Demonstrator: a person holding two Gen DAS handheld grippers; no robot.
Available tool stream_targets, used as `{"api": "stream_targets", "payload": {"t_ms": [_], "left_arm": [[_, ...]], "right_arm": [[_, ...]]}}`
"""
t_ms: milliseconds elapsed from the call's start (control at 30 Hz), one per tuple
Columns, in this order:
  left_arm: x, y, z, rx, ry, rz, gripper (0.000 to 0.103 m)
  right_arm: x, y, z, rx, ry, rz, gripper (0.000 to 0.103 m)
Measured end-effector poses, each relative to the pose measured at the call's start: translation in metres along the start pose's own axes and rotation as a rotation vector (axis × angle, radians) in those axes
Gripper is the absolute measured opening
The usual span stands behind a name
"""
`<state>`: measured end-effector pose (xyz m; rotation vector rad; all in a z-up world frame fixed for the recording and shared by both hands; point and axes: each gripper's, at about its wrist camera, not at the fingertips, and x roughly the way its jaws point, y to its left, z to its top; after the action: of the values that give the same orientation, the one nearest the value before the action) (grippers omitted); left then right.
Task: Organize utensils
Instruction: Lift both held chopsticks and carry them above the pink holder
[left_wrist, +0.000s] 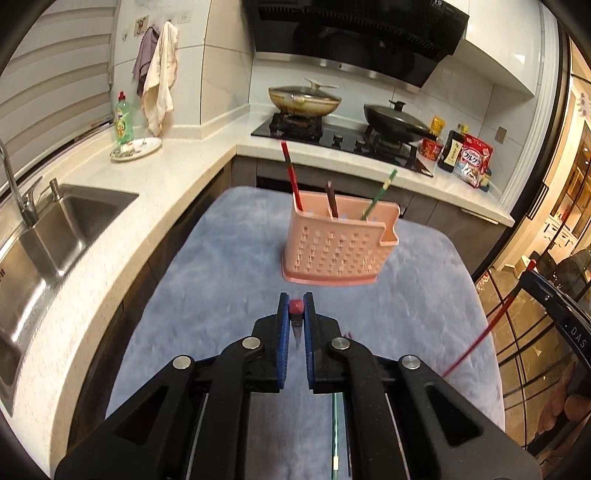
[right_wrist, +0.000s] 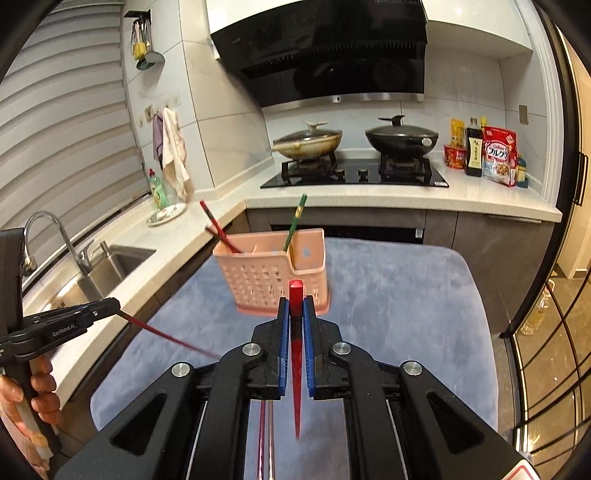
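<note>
A pink perforated utensil basket (left_wrist: 338, 245) stands on a blue-grey mat (left_wrist: 221, 266) and holds a red, a brown and a green chopstick. It also shows in the right wrist view (right_wrist: 269, 275). My left gripper (left_wrist: 296, 308) is shut on a red chopstick (left_wrist: 296, 306), short of the basket. My right gripper (right_wrist: 295, 308) is shut on another red chopstick (right_wrist: 296, 354), its blunt end up, just in front of the basket. The left gripper (right_wrist: 116, 308) with its chopstick shows at the left of the right wrist view.
A steel sink (left_wrist: 55, 236) with a tap is set in the white counter at the left. A hob with two lidded pans (left_wrist: 304, 101) is behind the mat. A plate and a soap bottle (left_wrist: 123, 122) stand by the wall. Packets and bottles (left_wrist: 472, 158) stand at the right.
</note>
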<state>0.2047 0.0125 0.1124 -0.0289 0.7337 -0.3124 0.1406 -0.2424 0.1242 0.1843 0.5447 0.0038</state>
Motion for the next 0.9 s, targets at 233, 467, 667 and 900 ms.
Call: {"api": "stream_targets", "payload": {"t_ms": [233,467,667,900], "left_arm": [[-0.004,-0.008,0.055,0.016,-0.074,-0.023,0.007],[-0.014,-0.026,0.118,0.025,-0.184,-0.054,0.007],[-0.019,-0.039,0.174,0.005,-0.283,-0.105,0.007],[-0.009,-0.036,0.211,-0.006,-0.346,-0.071,0.007]], "right_arm": [[0.013,0.001,0.048,0.032,-0.077,0.039,0.007],[0.035,0.012,0.095,0.03,-0.133,0.072,0.007],[0.051,0.02,0.141,0.03,-0.184,0.089,0.007],[0.078,0.021,0.178,0.054,-0.204,0.096,0.007]]}}
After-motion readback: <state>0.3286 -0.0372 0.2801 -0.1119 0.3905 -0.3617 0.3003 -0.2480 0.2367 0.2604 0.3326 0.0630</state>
